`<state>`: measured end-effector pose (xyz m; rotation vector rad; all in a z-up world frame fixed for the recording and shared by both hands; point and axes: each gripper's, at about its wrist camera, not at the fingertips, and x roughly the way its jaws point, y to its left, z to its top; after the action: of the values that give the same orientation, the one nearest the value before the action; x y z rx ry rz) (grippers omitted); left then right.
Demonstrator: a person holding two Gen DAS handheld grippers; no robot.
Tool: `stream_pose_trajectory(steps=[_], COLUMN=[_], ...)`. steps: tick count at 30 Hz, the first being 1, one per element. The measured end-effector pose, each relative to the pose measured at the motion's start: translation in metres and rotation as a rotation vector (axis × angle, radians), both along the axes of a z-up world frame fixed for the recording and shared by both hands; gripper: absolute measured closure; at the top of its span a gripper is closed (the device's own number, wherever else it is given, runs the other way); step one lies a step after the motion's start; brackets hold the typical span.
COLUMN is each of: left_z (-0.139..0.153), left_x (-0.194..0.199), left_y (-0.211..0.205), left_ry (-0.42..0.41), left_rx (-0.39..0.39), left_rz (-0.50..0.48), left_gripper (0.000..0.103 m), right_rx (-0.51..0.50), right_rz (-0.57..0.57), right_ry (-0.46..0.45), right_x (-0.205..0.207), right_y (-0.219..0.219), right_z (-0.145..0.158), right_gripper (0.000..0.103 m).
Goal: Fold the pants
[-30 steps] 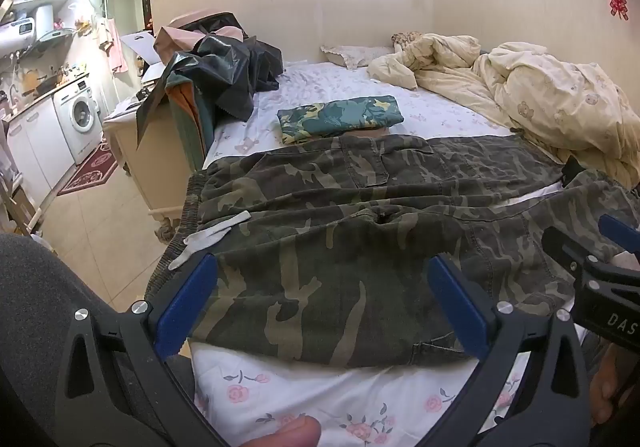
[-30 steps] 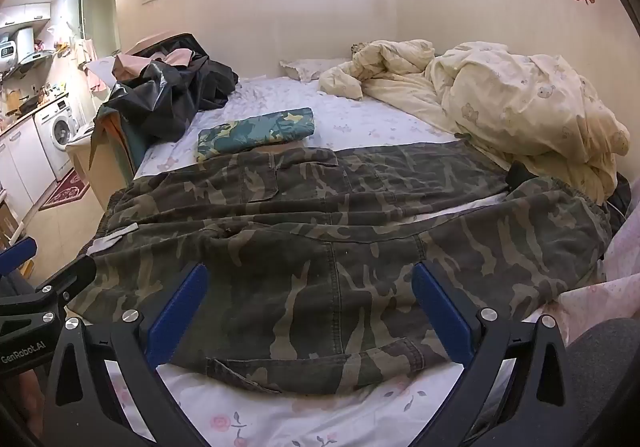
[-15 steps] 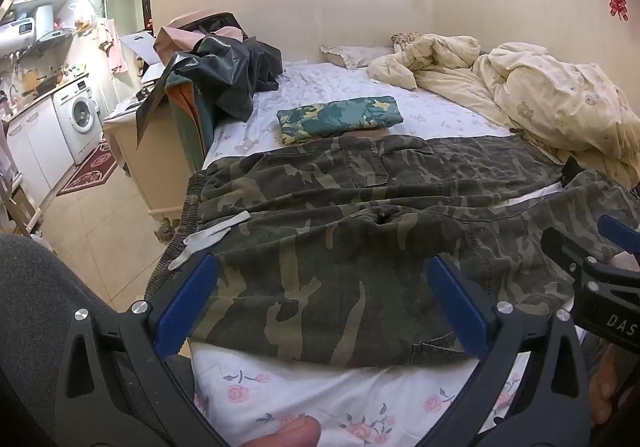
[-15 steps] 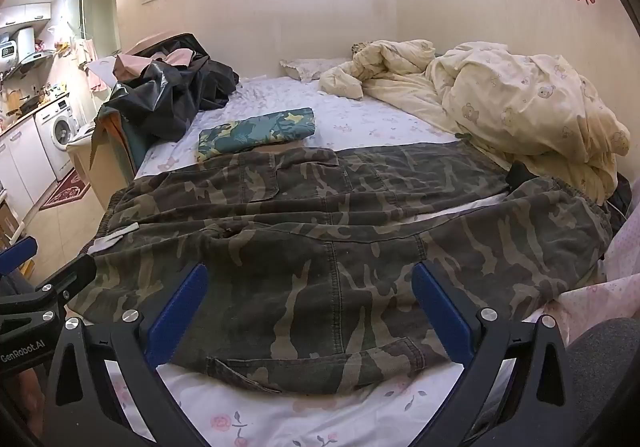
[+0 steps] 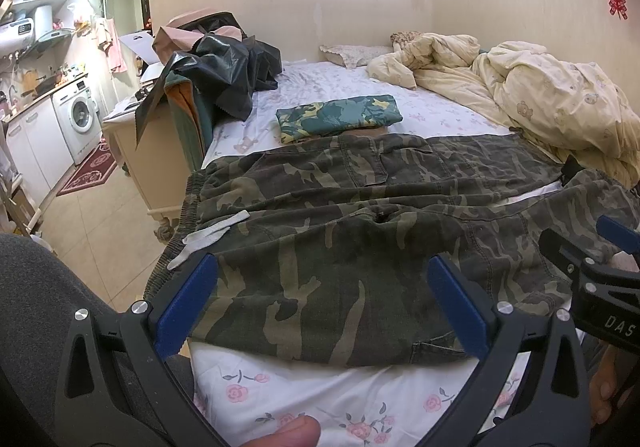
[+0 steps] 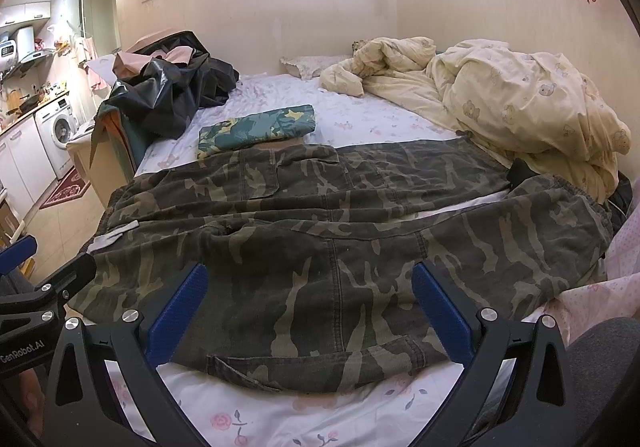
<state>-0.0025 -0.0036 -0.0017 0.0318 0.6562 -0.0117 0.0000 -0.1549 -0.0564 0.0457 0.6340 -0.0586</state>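
The camouflage pants are lying spread flat across the floral bedsheet, waistband at the left edge. The left gripper is hovering above them, jaws wide and holding nothing; the right gripper is doing likewise. Folded camouflage cloth is sitting beyond, possibly touching the pants.

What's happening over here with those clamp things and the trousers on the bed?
A person is holding a two-finger gripper in each hand, about to fold the camouflage pants spread flat across the bed. The left gripper and the right gripper both hover open over the near edge of the pants, gripping nothing. No fold has been made yet. A folded green patterned cloth lies farther back, beside a rumpled cream quilt.
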Motion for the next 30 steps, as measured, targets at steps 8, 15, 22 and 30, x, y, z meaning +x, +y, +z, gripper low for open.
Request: stream_pose_trajectory(steps=[8, 15, 22, 30], left_z=[-0.001, -0.01, -0.048, -0.133], left_x=[0.005, 0.048, 0.079, 0.075], left_y=[0.003, 0.054, 0.15, 0.216], left_ry=[0.027, 0.17, 0.392, 0.619], left_rx=[0.003, 0.012, -0.14, -0.351], left_rz=[0.007, 0.203, 0.469, 0.668], left_gripper=[0.0, 0.0, 0.0, 0.003], right_rx=[0.019, 0.018, 0.111, 0.161], right_rz=[0.001, 0.056, 0.039, 0.085], right_ry=[0.016, 0.049, 0.098, 0.093], right_x=[0.003, 0.028, 0.045, 0.052], right_y=[-0.004, -0.01, -0.025, -0.024], right_z=[0.002, 0.014, 0.011, 0.011], right_gripper=[0.0, 0.0, 0.0, 0.0])
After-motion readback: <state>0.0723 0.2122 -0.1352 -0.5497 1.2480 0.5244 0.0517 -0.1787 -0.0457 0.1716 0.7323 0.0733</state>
